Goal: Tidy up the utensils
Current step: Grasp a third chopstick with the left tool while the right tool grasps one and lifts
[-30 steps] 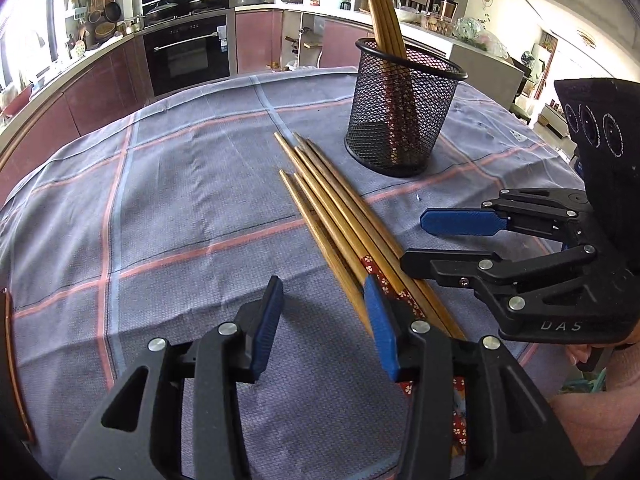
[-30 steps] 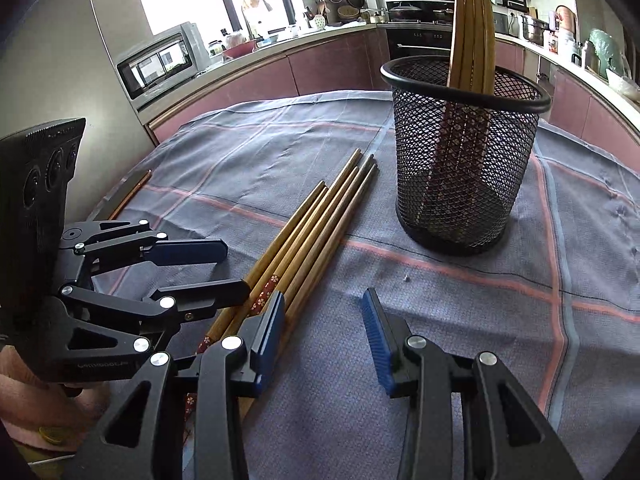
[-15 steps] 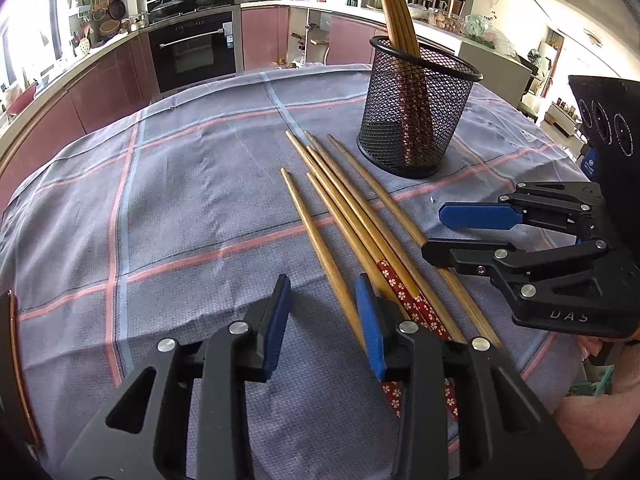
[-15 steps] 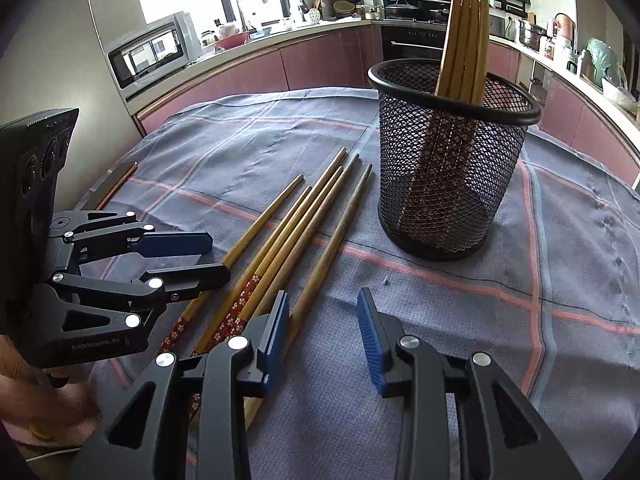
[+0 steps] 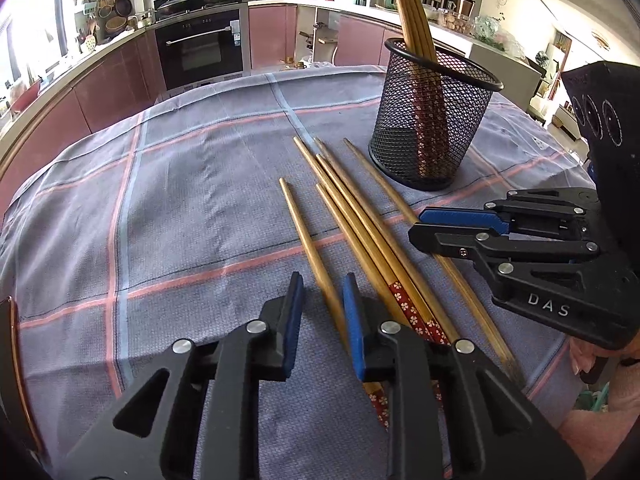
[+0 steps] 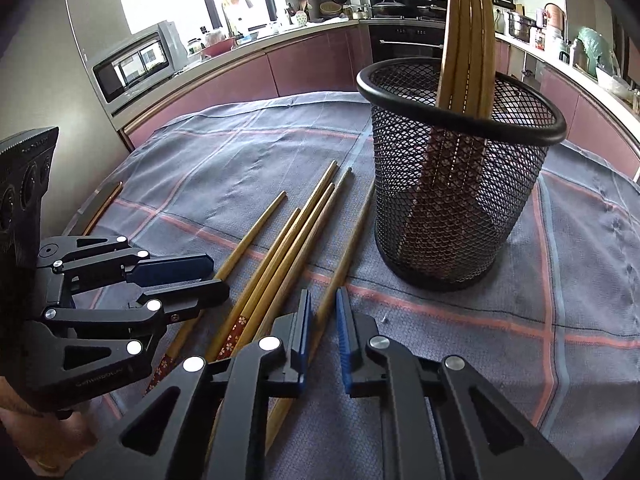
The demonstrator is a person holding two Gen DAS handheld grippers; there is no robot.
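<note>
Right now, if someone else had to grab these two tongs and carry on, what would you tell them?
Left gripper: jaws closing around the leftmost chopstick, not yet pinching it.
Right gripper: jaws closing around the rightmost chopstick, nearest the mesh cup; not pinching yet either.
Things: six loose chopsticks lie on the cloth; the cup stands upright behind them.
Done: several standing chopsticks are already in the cup.
Left: lift these two, drop them in, then the other four.

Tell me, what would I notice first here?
Probably the black mesh cup standing on the checked cloth with chopsticks poking out. Next, loose chopsticks lying beside it, with the left gripper and right gripper each closing around one.
</note>
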